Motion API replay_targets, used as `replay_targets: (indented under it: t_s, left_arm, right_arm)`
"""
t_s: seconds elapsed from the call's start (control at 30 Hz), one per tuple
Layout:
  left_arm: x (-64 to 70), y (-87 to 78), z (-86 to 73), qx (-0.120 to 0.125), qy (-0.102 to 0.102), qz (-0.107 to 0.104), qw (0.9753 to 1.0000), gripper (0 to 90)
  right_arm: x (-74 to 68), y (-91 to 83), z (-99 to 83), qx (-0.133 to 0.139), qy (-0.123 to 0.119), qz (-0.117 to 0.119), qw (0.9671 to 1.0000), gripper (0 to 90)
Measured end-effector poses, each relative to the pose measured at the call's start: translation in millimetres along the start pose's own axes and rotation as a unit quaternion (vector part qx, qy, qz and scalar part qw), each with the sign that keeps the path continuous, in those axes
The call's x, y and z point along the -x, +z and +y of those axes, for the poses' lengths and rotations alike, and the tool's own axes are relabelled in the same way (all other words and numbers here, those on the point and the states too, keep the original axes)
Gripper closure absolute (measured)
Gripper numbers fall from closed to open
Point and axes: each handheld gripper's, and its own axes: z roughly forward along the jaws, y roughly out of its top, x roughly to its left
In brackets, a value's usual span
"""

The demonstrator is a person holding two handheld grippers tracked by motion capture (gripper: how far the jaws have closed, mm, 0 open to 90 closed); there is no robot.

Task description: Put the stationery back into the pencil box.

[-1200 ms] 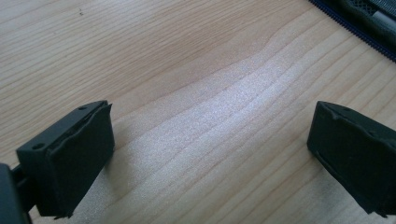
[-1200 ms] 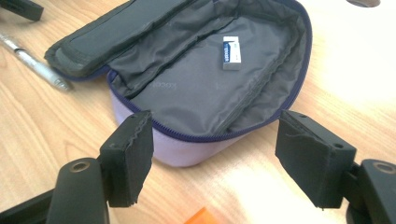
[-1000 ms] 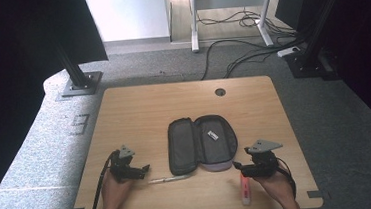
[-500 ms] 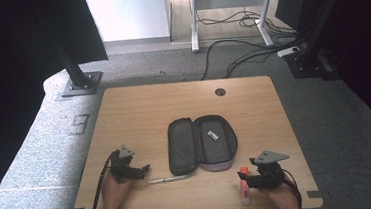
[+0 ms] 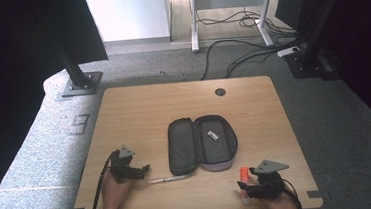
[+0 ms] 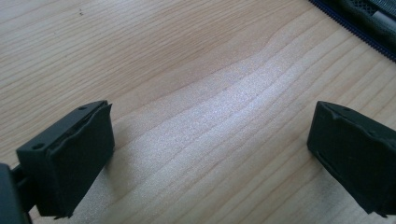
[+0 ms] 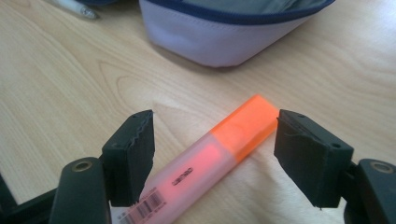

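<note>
An office or lab: wooden desk (image 5: 139,113) on grey carpet (image 5: 37,161), floor cables (image 5: 240,60), black stand bases (image 5: 79,85).

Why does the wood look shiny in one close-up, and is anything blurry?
Left gripper view: a pale band of glare runs across the table between the open jaws, which cast soft shadows. Right gripper view: the highlighter is fairly sharp, while the pen and case behind look softer. High view: the table is evenly lit, with dark side edges.
</note>
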Motion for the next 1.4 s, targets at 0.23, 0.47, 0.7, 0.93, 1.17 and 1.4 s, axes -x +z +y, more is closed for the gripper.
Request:
replay_targets:
  t_s: [0.23, 0.47, 0.7, 0.93, 1.17, 1.4]
  left_arm:
    - [0.0, 0.0, 0.0, 0.000, 0.000, 0.000, 1.0000, 0.6]
    - [0.0, 0.0, 0.0, 0.000, 0.000, 0.000, 1.0000, 0.6]
    - [0.0, 0.0, 0.0, 0.000, 0.000, 0.000, 1.0000, 0.6]
    - [0.0, 0.0, 0.0, 0.000, 0.000, 0.000, 1.0000, 0.6]
    - [0.0, 0.0, 0.0, 0.000, 0.000, 0.000, 1.0000, 0.6]
    - [0.0, 0.0, 0.0, 0.000, 0.000, 0.000, 1.0000, 0.6]
  right_arm:
    - [-3.0, 5.8, -5.3, -0.014, -0.006, -0.009, 0.9998, 28.4]
    - [-0.6, 7.6, -8.8, -0.019, 0.001, -0.013, 0.9997, 31.0]
    - [2.8, 6.8, -10.4, -0.018, 0.000, -0.028, 0.9995, 40.7]
    - [8.6, 4.1, -11.7, -0.016, -0.005, -0.042, 0.9990, 55.7]
    - [12.3, 2.4, -13.9, -0.008, 0.007, -0.046, 0.9989, 64.9]
    - [14.3, 2.3, -13.5, -0.004, 0.021, -0.045, 0.9987, 65.7]
